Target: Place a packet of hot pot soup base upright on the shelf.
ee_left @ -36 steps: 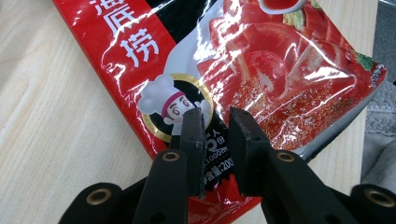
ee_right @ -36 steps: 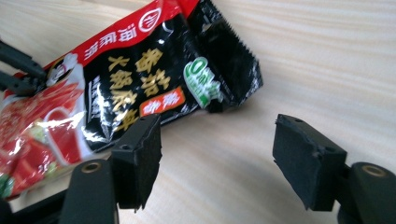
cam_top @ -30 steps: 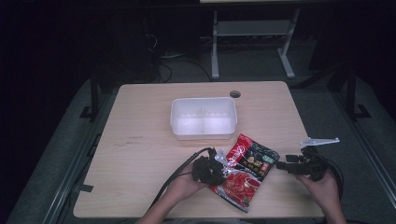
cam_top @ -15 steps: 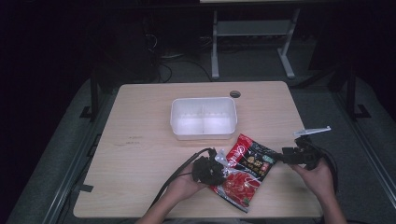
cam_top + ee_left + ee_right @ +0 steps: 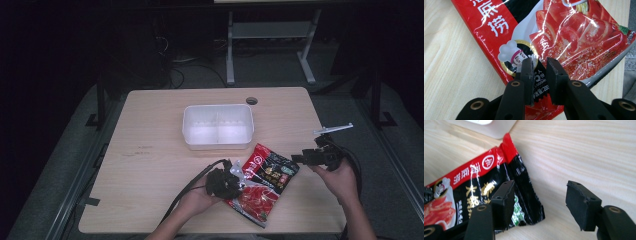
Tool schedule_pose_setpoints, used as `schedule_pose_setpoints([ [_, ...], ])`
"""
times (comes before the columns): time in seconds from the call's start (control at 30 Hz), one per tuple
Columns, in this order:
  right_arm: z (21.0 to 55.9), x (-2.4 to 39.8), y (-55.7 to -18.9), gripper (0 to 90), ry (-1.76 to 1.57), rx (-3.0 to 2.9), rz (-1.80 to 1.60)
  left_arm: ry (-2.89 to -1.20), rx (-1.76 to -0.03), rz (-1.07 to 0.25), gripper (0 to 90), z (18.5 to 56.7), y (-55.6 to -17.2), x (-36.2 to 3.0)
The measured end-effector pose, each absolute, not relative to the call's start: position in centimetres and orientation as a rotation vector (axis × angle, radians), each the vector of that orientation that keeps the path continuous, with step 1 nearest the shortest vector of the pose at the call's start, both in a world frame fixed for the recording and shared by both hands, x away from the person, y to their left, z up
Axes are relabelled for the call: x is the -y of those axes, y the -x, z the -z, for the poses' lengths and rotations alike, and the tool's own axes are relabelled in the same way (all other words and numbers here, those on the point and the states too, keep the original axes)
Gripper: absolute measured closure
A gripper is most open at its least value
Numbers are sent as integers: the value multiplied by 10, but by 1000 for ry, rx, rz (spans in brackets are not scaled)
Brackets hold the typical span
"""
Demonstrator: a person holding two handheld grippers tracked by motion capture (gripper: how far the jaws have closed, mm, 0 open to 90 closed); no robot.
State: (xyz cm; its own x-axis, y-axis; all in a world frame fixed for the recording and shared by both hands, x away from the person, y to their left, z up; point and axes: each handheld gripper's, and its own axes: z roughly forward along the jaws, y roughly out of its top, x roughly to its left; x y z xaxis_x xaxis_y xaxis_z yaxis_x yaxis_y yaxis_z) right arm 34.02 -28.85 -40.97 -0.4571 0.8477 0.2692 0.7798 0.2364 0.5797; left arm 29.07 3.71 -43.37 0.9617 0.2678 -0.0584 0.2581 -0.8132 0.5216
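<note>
A red and black food packet [image 5: 265,182] lies flat on the wooden table [image 5: 150,150], near the front edge. My left gripper [image 5: 235,181] is shut on the packet's [image 5: 579,32] left side edge, the jaws [image 5: 539,65] pinching the foil by the chef logo. My right gripper [image 5: 297,159] hovers at the packet's right end. Its jaws [image 5: 541,195] stand open and have just been closing a little. The packet's [image 5: 474,187] black sealed end lies beside the left jaw, with its corner reaching into the gap, and no pad presses on it.
A white two-part plastic container [image 5: 218,126] stands behind the packet at mid table; its corner [image 5: 496,127] shows in the right gripper view. A cable hole [image 5: 251,100] sits near the far edge. The table's right edge is close to my right hand.
My right gripper has moved left and slightly up, from the table's right edge to the packet's end. The left gripper and the packet have stayed in place.
</note>
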Motion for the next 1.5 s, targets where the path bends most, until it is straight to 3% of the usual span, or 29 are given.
schedule_pose_setpoints([
  [0.27, 421, 281, -355, 401, -1613, -2447, -952, -2561, -372, -12, 764, 434, -292, -37],
  [0.47, 431, 279, -354, 458, -1615, -2479, -911, -2557, -380, -17, 759, 434, -291, -38],
  [0.73, 438, 282, -353, 600, -1634, -2539, -962, -2553, -395, -24, 738, 434, -291, -38],
  [0.9, 445, 282, -354, 783, -1634, -2572, -1021, -2545, -406, -18, 702, 433, -292, -39],
  [1.0, 441, 285, -351, 885, -1607, -2579, -1086, -2539, -422, -4, 637, 431, -294, -41],
  [1.27, 432, 287, -342, 895, -1551, -2572, -1134, -2505, -503, 0, 403, 430, -304, -47],
  [1.5, 406, 287, -329, 897, -1448, -2548, -1210, -2459, -557, 56, 290, 429, -312, -51],
])
